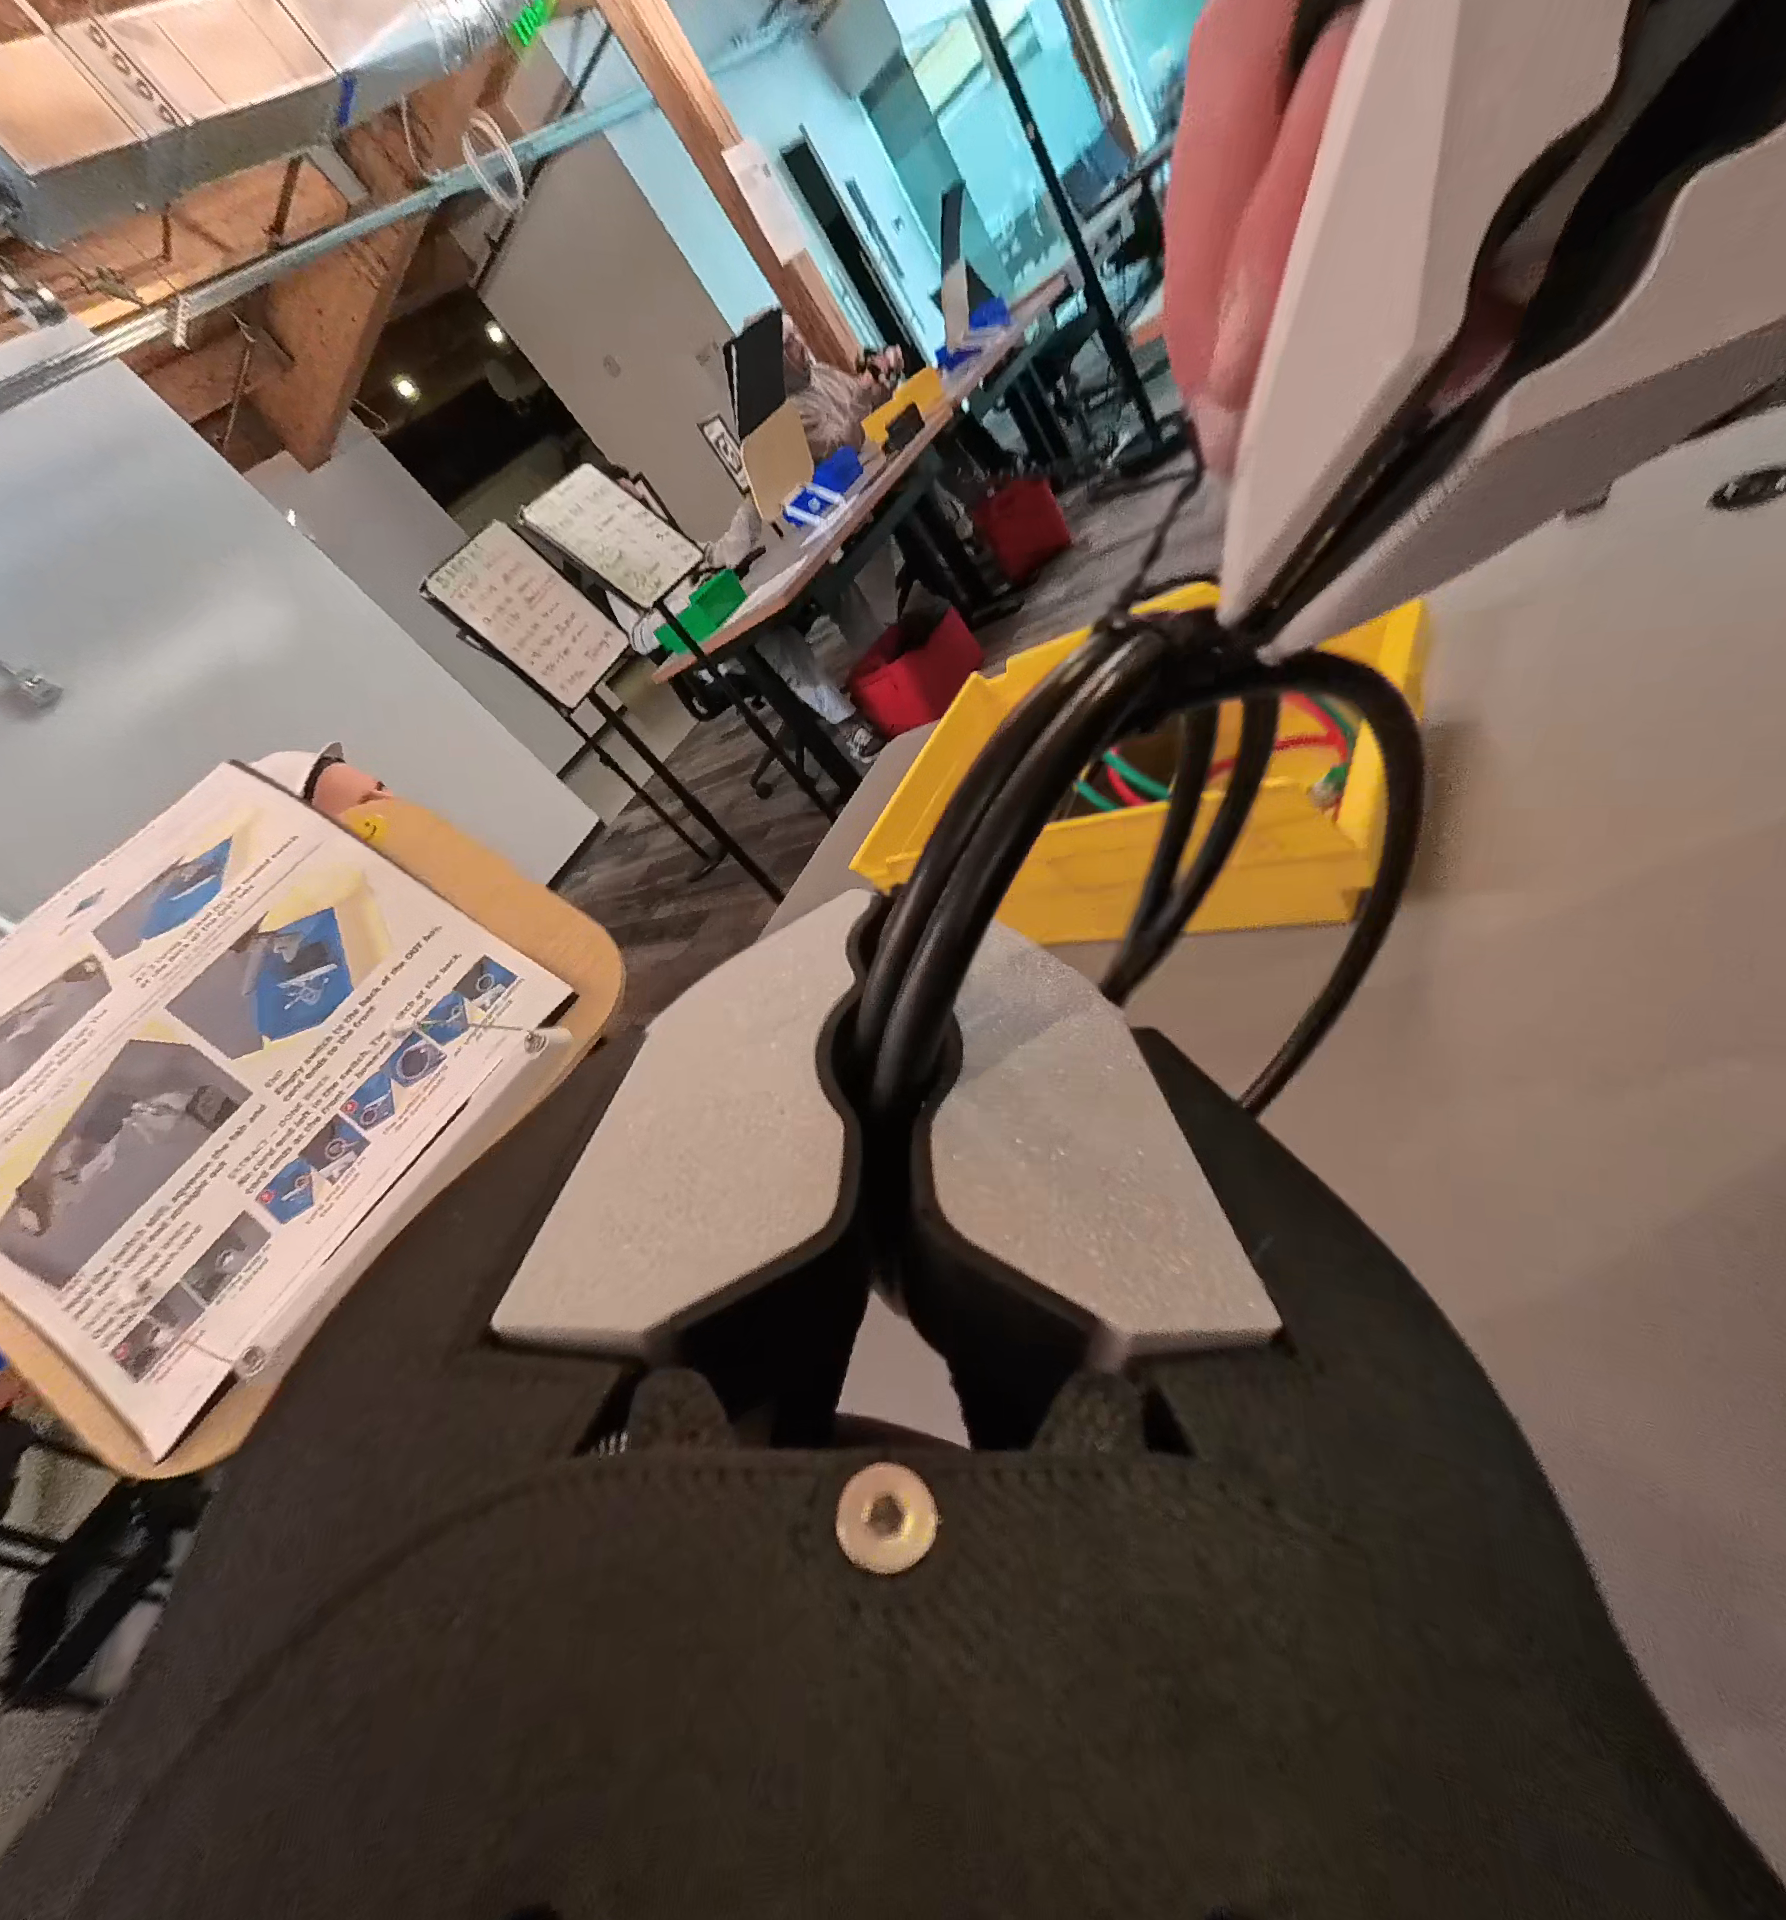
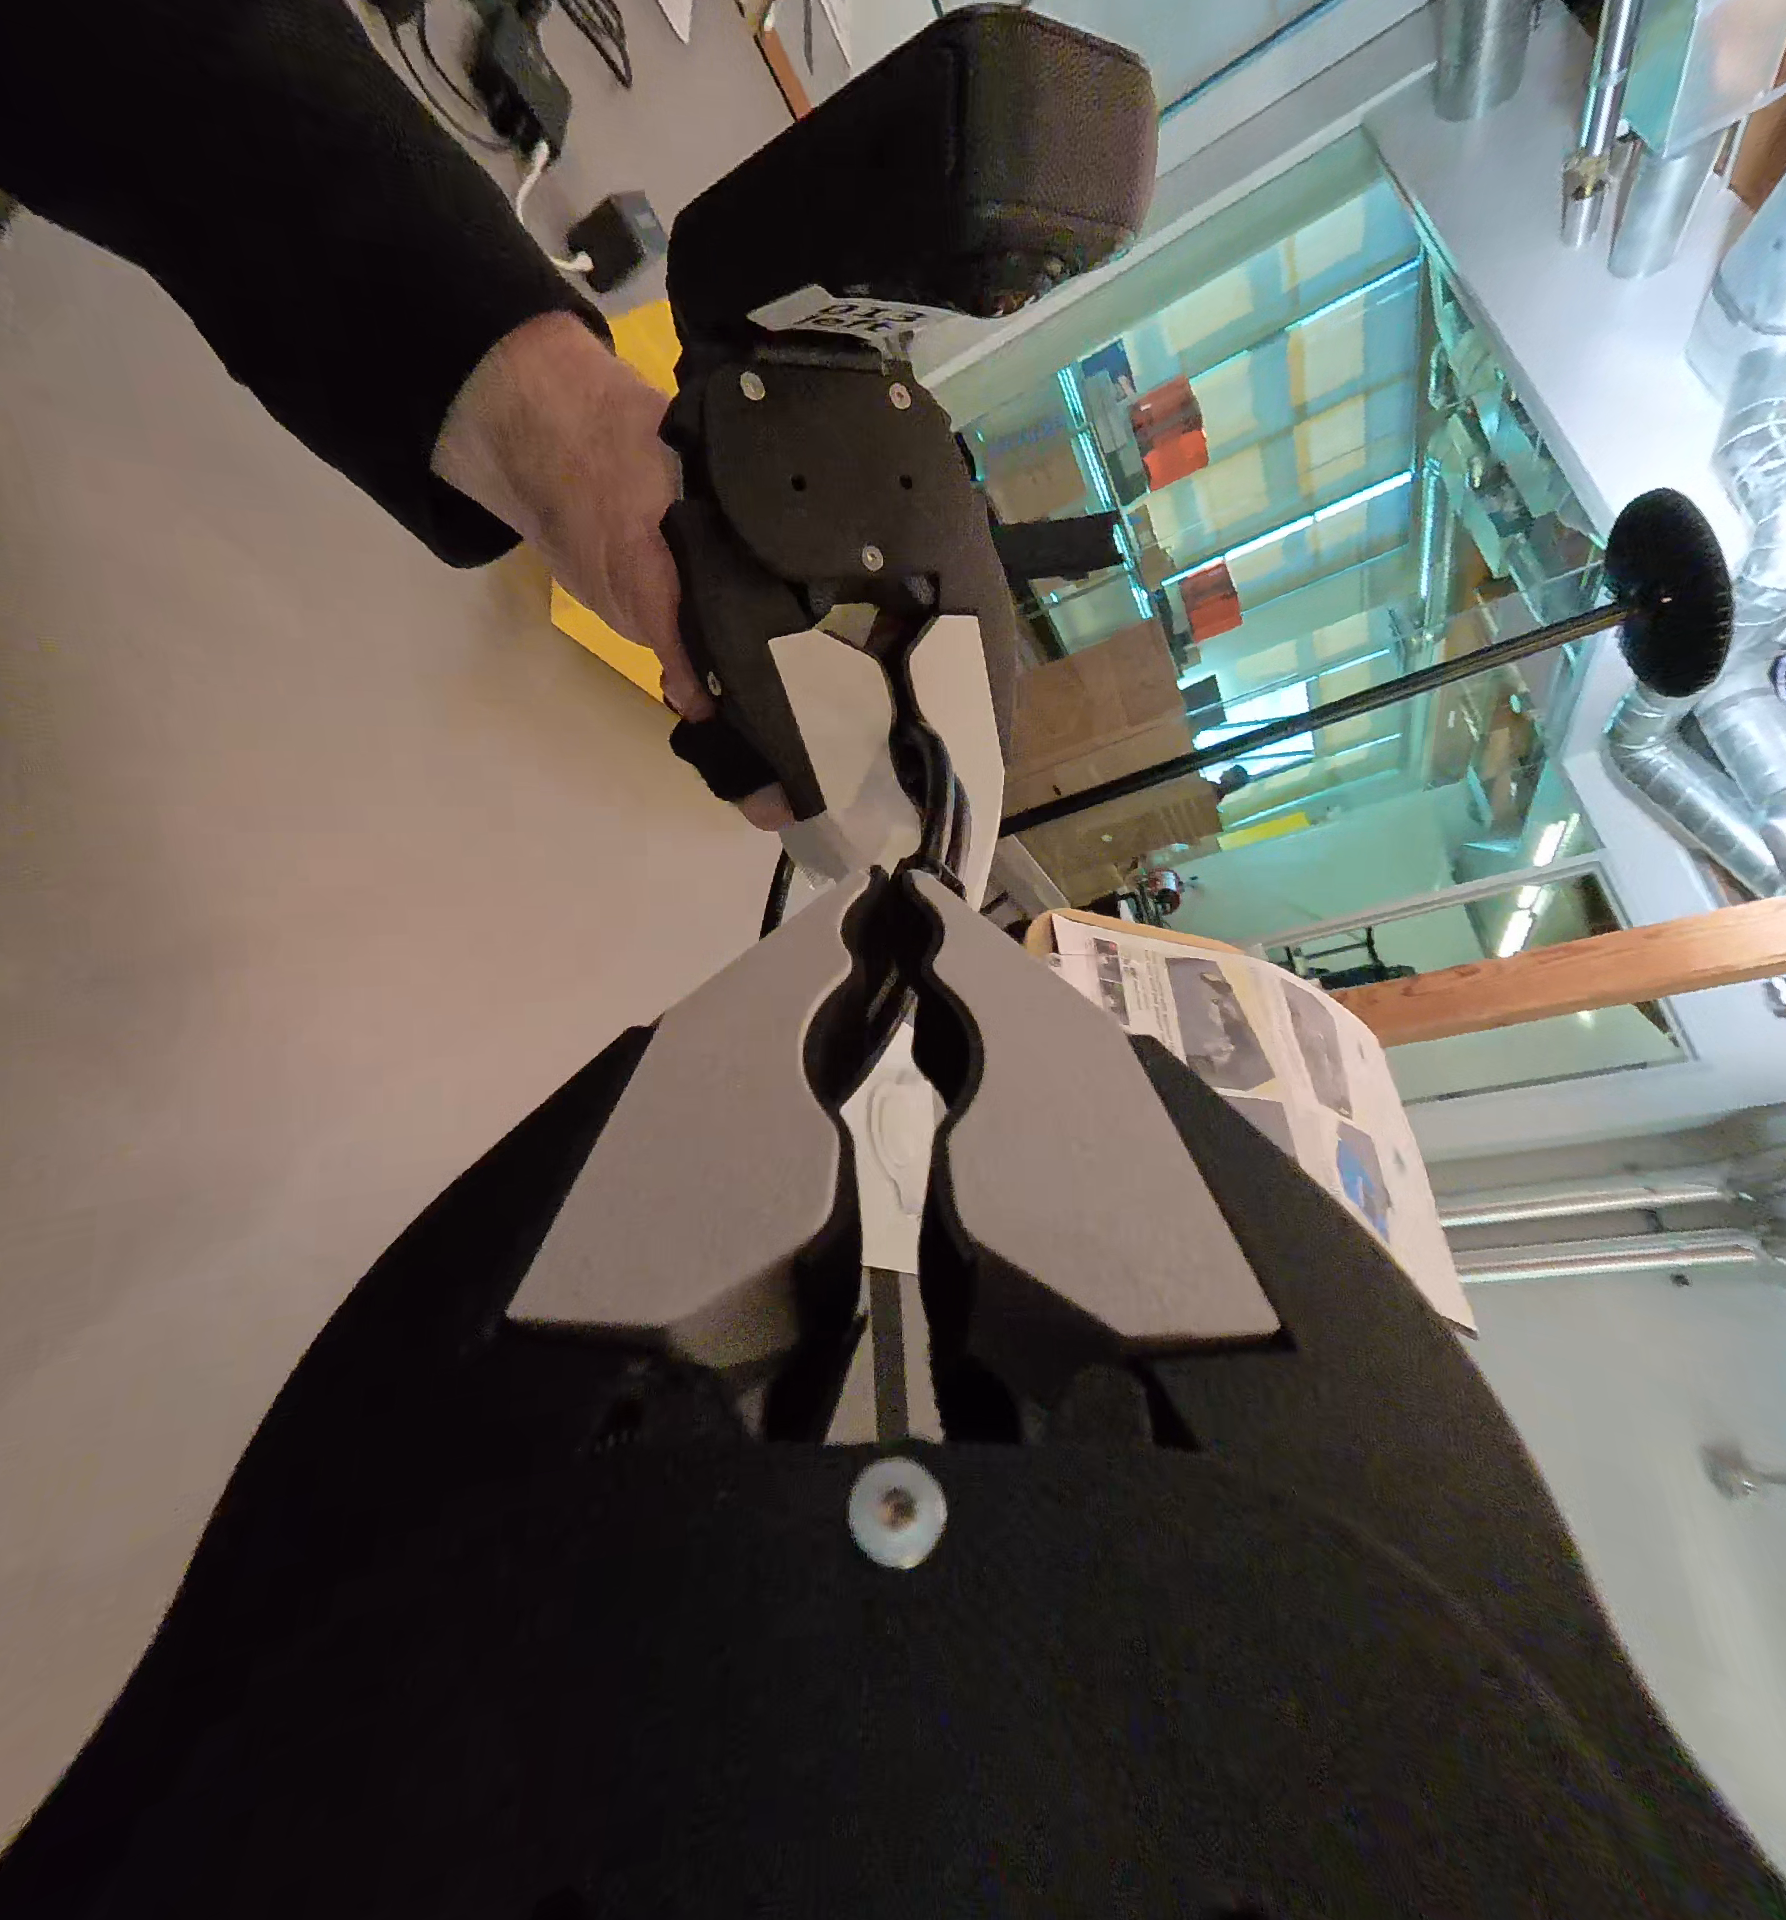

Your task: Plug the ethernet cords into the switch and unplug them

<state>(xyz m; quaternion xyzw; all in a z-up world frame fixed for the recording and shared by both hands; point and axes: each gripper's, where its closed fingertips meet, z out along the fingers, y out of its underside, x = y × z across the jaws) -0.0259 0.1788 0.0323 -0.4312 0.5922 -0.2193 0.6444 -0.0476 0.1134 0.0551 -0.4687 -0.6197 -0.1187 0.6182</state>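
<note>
Here both the left tool and right tool pinch a black, seemingly tie-bound coiled cord.

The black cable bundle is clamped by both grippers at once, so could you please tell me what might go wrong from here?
1. The black cable bundle sits pinched between the left gripper and right gripper; pulling apart could strain it.
2. Its loop hangs over the yellow bin and may snag there.

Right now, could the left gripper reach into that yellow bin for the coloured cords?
Probably not yet. The left gripper is shut on the black cable bundle, which the right gripper also pinches. The yellow bin lies just ahead, its top open, but the gripper would have to let go first.
</note>
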